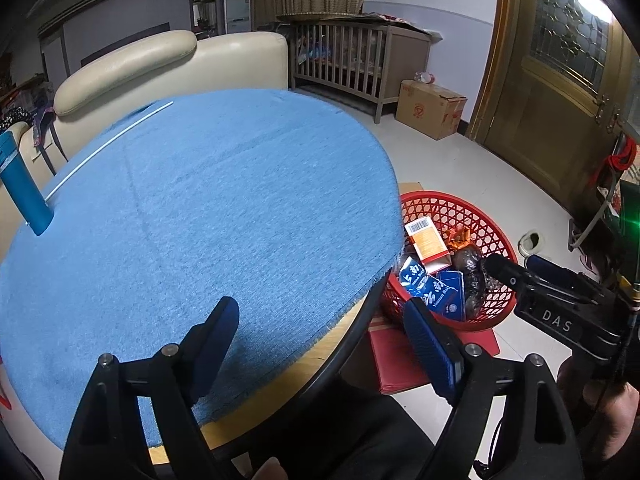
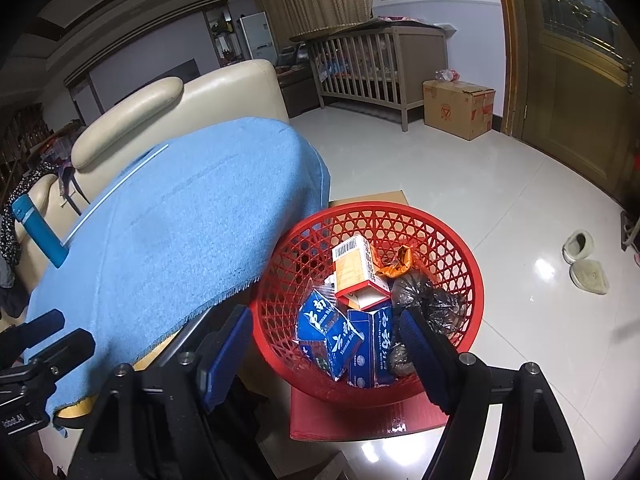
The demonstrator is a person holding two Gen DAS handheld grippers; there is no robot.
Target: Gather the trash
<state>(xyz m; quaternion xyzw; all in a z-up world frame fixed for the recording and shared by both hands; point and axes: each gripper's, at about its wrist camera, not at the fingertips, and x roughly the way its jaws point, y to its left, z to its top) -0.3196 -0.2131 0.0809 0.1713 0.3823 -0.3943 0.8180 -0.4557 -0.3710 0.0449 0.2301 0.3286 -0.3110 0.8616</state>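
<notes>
A red mesh basket stands on a red box beside the round table. It holds blue packets, an orange-and-white carton, an orange wrapper and a dark plastic bag. The basket also shows in the left wrist view. My right gripper is open and empty, just above the basket's near side. My left gripper is open and empty over the table's near edge. The right gripper shows at the right of the left wrist view, over the basket.
The round table has a blue cloth. A blue cylinder and a thin white stick lie at its far left. A cream sofa, a wooden crib, a cardboard box and slippers surround it.
</notes>
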